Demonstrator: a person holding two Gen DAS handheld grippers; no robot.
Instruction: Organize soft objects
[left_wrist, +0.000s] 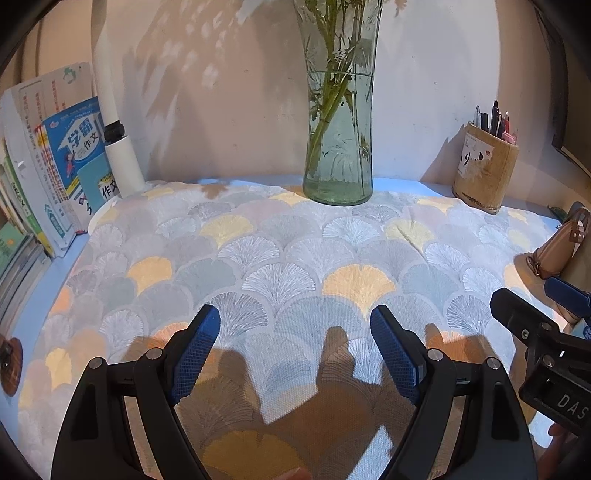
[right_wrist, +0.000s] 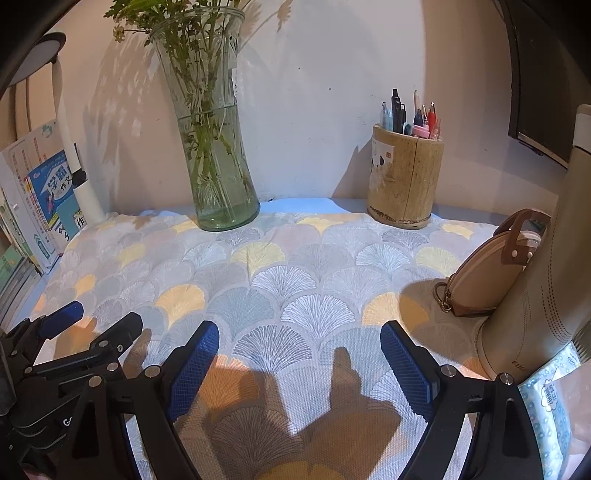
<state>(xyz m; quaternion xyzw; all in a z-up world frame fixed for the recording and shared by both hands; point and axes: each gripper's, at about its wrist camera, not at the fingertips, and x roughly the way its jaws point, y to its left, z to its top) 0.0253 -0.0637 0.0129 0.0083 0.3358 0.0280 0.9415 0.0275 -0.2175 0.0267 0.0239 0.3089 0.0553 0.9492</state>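
While both grippers, left gripper (left_wrist: 295, 343) and right gripper (right_wrist: 299, 354), hang open and empty, the woven fan-pattern cloth (left_wrist: 280, 266) lies flat. Ribbed glass vase (right_wrist: 218, 155), rough bamboo pen cup (right_wrist: 404, 181) behind

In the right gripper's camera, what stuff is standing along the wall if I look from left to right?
Books → white lamp post → glass vase of flowers → bamboo pen holder → tan round purse → beige bottle.
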